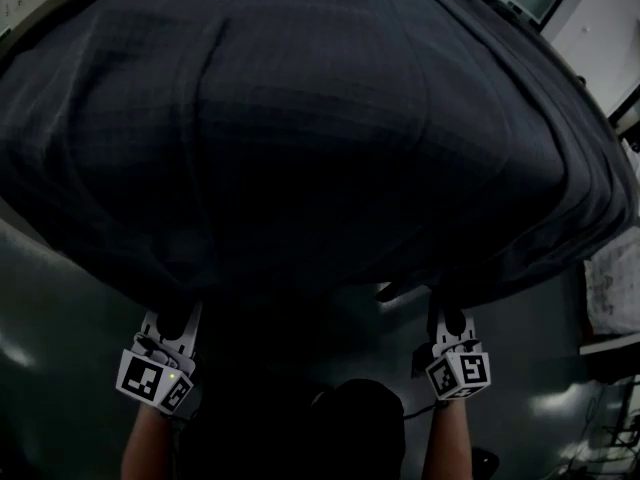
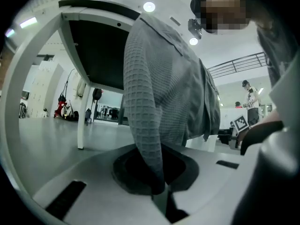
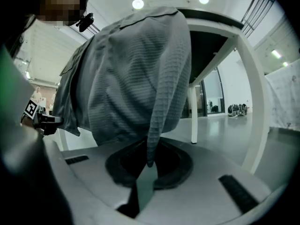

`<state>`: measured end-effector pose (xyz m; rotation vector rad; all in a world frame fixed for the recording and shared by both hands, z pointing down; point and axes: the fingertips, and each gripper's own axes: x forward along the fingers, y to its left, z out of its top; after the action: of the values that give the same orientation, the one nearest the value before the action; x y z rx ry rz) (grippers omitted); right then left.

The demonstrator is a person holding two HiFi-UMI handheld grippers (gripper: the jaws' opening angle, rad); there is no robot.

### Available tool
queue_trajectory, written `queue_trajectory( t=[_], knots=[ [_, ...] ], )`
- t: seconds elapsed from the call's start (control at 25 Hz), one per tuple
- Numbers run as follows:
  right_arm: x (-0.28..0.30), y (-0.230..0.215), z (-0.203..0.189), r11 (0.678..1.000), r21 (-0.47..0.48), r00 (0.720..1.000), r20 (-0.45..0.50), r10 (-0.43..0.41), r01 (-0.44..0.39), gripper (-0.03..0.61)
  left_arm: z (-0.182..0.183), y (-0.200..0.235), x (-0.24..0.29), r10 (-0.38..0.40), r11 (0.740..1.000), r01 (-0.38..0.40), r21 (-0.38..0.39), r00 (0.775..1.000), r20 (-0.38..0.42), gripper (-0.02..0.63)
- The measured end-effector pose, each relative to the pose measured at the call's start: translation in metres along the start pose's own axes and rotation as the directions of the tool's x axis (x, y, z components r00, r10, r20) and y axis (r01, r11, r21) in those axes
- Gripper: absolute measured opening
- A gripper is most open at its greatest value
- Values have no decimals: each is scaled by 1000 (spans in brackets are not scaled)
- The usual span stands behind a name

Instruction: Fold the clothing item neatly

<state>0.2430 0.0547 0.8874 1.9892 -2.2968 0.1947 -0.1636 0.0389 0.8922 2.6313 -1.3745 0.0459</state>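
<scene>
A dark grey waffle-knit shirt billows wide in the air and fills most of the head view. My left gripper holds its near edge at the lower left, and my right gripper holds it at the lower right. In the left gripper view a fold of the shirt runs down into the left gripper, whose jaws are shut on it. In the right gripper view the shirt hangs into the right gripper, pinched there too. Collar and sleeves are hidden.
Behind the cloth stands a white-framed table, seen from below, with its leg on a shiny grey floor. A person stands far off. White furniture sits at the right edge of the head view.
</scene>
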Motion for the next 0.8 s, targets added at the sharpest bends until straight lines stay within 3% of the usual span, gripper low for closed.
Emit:
queue_trajectory(
  t=[0.16,0.32,0.44,0.56,0.8],
  knots=[
    [6,42,14,999,-42,1000,-4,27,-27,0,10,14,-12,19,1000,-18,22,1000,-18,18],
    [8,70,34,992,-99,995,-70,66,-73,0,44,3,-24,36,999,-37,-35,999,-28,18],
    [-5,80,44,993,-40,980,-169,105,-113,0,61,-16,-37,62,995,-71,-64,990,-130,18],
    [-22,92,66,990,31,956,-258,140,-137,0,99,-40,-51,38,995,-57,-83,977,-208,18],
    [-58,106,123,983,53,908,-378,180,-173,0,176,-78,-72,24,989,-68,-135,953,-301,18]
  ],
)
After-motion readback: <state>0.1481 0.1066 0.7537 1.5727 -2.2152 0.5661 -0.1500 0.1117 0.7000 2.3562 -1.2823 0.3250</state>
